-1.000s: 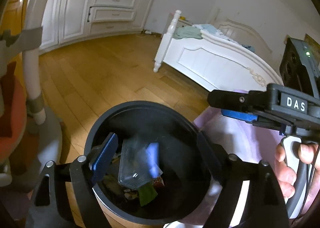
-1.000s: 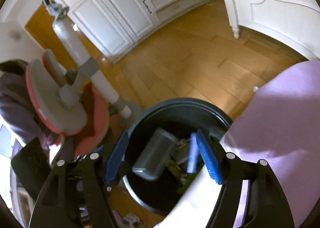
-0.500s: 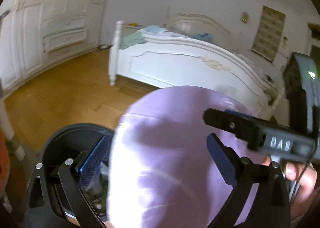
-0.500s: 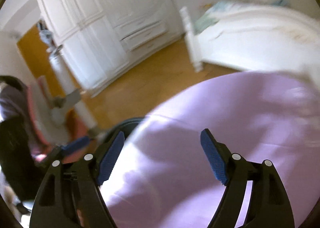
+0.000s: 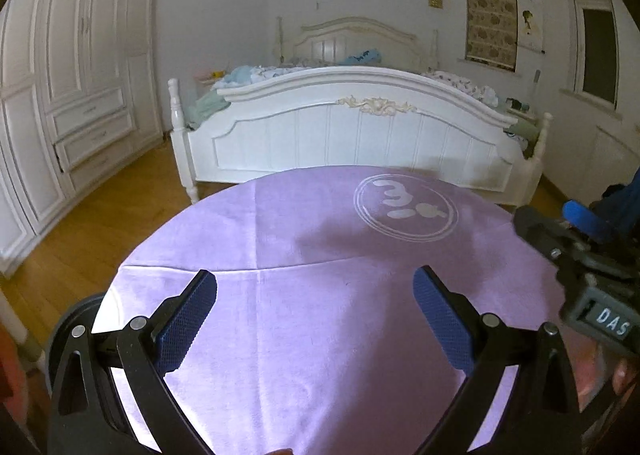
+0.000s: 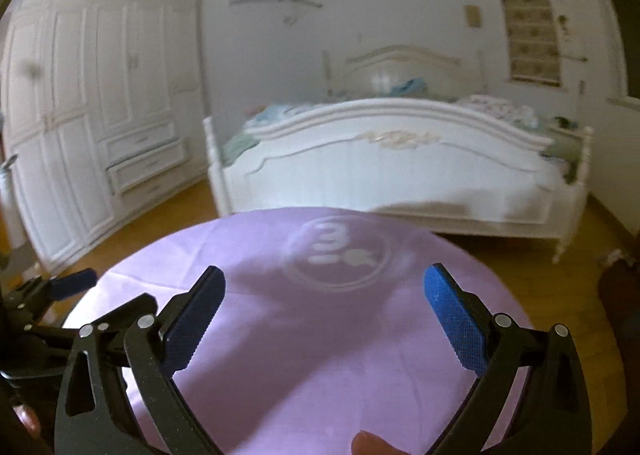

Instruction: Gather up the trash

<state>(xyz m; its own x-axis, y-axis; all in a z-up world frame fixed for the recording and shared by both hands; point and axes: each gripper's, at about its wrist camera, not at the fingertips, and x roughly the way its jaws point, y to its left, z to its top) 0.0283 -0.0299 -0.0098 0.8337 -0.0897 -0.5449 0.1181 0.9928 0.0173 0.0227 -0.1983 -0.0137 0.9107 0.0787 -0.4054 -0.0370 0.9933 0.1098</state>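
Both my claws hang wide open and empty over the purple table (image 5: 320,239): left claw (image 5: 316,315), right claw (image 6: 324,315), whose jaws have just been opening. No trash shows on it. The bin (image 5: 72,319) sits off the table's left edge, nearer my left.

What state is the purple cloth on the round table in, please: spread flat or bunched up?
Spread flat. The purple cloth covers the round tabletop smoothly, showing only faint fold creases and its white circular logo undistorted.
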